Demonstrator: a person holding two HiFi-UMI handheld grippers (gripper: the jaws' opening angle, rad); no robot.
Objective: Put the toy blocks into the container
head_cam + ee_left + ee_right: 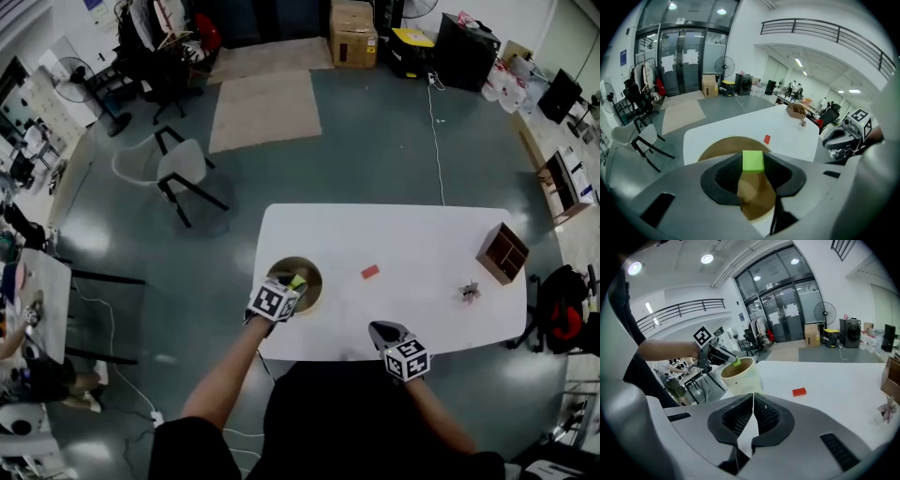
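Note:
My left gripper is shut on a lime green block and holds it over the mouth of the round container, a cream tub with a brown inside that stands at the table's front left. The green block shows at the tub's rim in the right gripper view. A red block lies flat on the white table near its middle; the same red block appears in both gripper views. My right gripper is shut and empty at the table's front edge.
A small brown wooden box stands at the table's right end, with a small pale trinket in front of it. A white chair stands on the floor off the table's back left corner.

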